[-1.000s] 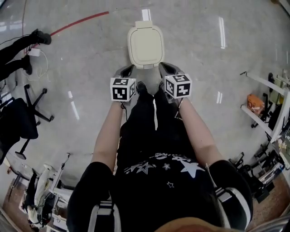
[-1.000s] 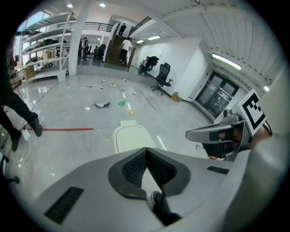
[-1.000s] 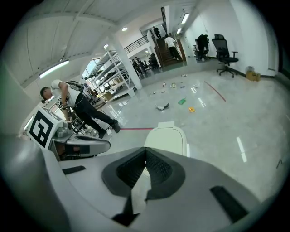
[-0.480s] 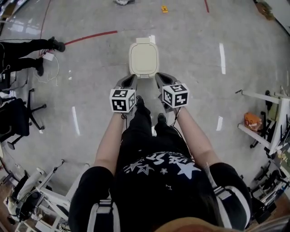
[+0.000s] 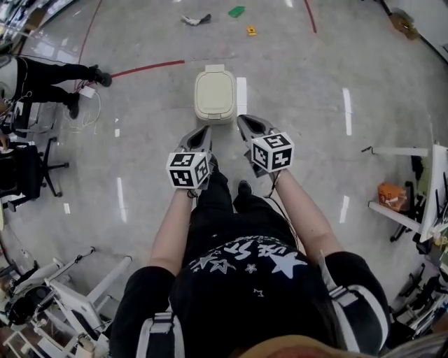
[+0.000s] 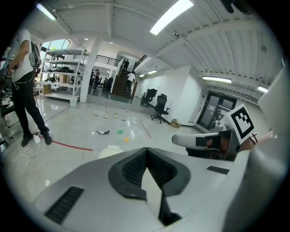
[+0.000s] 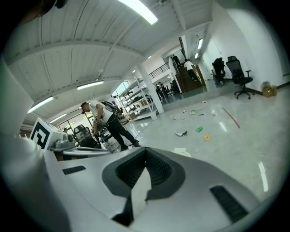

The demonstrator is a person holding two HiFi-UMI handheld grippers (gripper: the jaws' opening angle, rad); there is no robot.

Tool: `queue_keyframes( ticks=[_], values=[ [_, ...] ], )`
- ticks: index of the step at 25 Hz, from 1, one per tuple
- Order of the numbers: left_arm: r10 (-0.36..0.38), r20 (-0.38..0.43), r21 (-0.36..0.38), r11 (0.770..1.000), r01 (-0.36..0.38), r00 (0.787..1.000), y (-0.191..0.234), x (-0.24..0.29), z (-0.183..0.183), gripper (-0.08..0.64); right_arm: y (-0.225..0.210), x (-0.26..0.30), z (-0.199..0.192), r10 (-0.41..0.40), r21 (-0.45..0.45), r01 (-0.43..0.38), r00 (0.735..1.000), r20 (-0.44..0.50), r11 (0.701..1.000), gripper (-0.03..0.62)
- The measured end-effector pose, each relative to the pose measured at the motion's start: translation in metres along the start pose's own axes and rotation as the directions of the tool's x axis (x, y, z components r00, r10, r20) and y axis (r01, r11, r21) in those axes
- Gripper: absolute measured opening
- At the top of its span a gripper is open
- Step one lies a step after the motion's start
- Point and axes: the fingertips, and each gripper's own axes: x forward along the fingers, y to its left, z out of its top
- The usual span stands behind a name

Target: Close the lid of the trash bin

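The cream trash bin [image 5: 214, 94] stands on the grey floor ahead of my feet, its lid lying flat down on top. In the head view both grippers hover short of it, apart from it. My left gripper [image 5: 204, 128] points at the bin's near left corner and my right gripper [image 5: 242, 119] at its near right corner. Each has its jaws pressed together with nothing between them. The left gripper view shows its own shut tip [image 6: 146, 148] with a sliver of the bin [image 6: 111, 151] beyond. In the right gripper view the tip [image 7: 145, 148] hides most of the bin [image 7: 181, 152].
A person in black [image 5: 56, 73] stands at the far left beside a cable and an office chair [image 5: 21, 175]. A red floor line [image 5: 147, 68] runs behind the bin, with litter [image 5: 196, 19] farther back. White racks [image 5: 413, 203] line the right; equipment [image 5: 42, 294] sits lower left.
The bin now looks smaller and farther off, and more floor shows behind it. Both grippers have drawn back from the bin's near edge. The lid stays down.
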Motion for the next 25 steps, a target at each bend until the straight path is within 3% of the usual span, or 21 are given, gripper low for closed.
queue_keyframes(
  ticks=[11, 25],
  values=[
    [-0.015, 0.075, 0.013, 1.000, 0.014, 0.997, -0.028, -0.039, 0.017, 0.011, 0.025, -0.041, 0.001, 0.022, 0.042, -0.027, 0.993, 0.112, 0.999, 0.006],
    [-0.105, 0.141, 0.034, 0.994, 0.101, 0.984, -0.029, -0.130, 0.012, 0.011, 0.116, -0.076, -0.014, -0.030, -0.023, 0.034, 0.983, 0.179, 0.999, 0.006]
  ],
)
